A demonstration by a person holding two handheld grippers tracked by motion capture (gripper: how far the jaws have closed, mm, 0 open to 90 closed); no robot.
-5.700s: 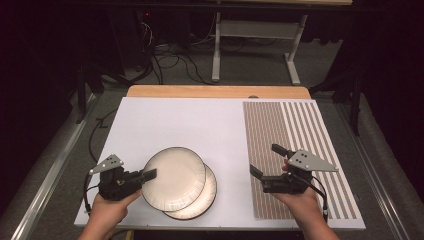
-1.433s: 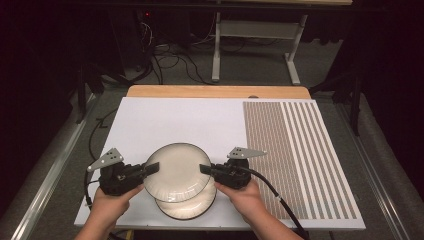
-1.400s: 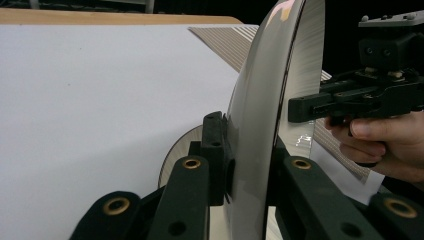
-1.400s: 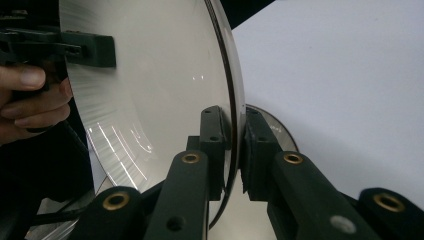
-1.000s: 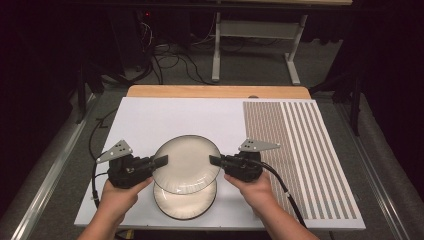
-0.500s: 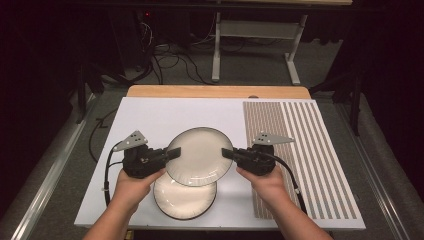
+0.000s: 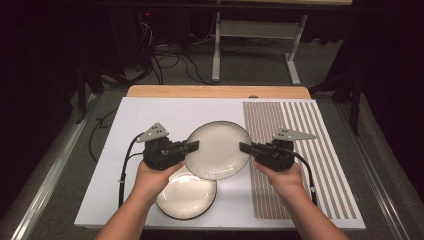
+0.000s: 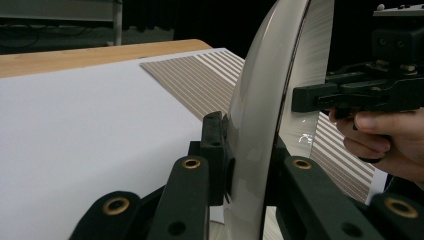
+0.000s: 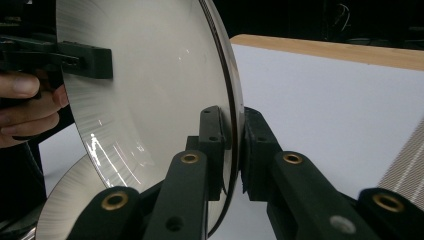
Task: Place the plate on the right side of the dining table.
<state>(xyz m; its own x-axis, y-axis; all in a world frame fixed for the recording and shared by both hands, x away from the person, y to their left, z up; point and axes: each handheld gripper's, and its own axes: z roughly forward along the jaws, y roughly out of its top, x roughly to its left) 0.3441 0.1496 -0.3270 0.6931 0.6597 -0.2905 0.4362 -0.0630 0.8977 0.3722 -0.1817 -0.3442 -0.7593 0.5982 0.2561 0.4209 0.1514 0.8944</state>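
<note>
Carrying the top plate (image 7: 218, 150), both grippers' fingers (image 7: 192, 145) clamped on its rim; next, set it level on the worktop (image 7: 150, 115)

Upper plate (image 7: 218, 150) gripped between left gripper (image 7: 192, 146) and right gripper (image 7: 244, 147), fingers on opposite rims; second plate (image 7: 186, 196) below left fingers on worktop (image 7: 150, 112).

The upper plate (image 7: 218, 150) is showing glossy, smooth glazed ceramic; the table (image 7: 150, 115) is looking matt white, edged in wood; the gripper jaws are looking like matt black plastic.
</note>
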